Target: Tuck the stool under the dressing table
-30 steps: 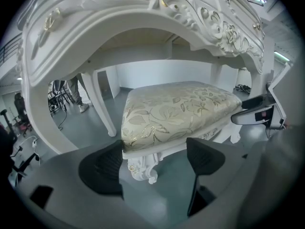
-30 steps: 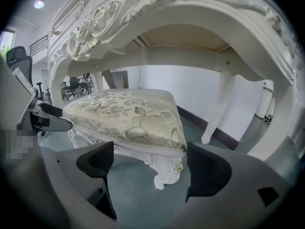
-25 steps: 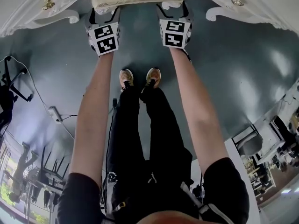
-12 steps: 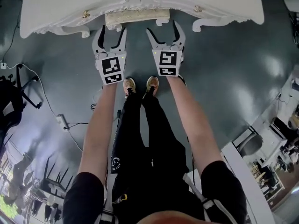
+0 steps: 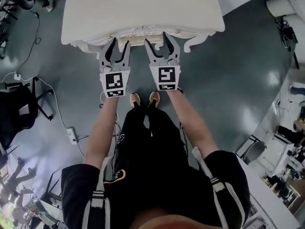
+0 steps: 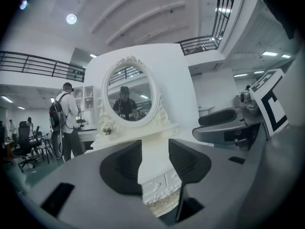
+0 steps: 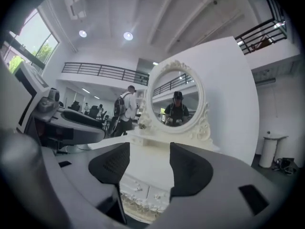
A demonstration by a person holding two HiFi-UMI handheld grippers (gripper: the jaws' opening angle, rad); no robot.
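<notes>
The white dressing table [image 5: 143, 8] with its oval mirror [image 6: 128, 97] [image 7: 177, 104] stands straight ahead. The stool sits beneath it; only a cream strip of its cushion [image 5: 137, 42] [image 6: 162, 206] [image 7: 138, 209] shows under the carved front edge. My left gripper [image 5: 118, 46] [image 6: 155, 163] and right gripper [image 5: 158, 44] [image 7: 149, 168] hang side by side in the air before the table front, pointing at it. Their jaws have just been closing but still stand apart, with nothing between them. Neither gripper touches the stool or the table.
A black office chair [image 5: 16, 113] stands at the left, with a power strip and cables [image 5: 71, 135] on the grey floor. A white cylinder [image 5: 281, 6] is at the upper right, a white desk [image 5: 267, 185] at the lower right. A person with a backpack [image 6: 66, 123] stands beyond the table.
Both grippers have come off the stool cushion and risen to table height. Their jaws have narrowed. The head view has lifted, so the whole table top shows.
</notes>
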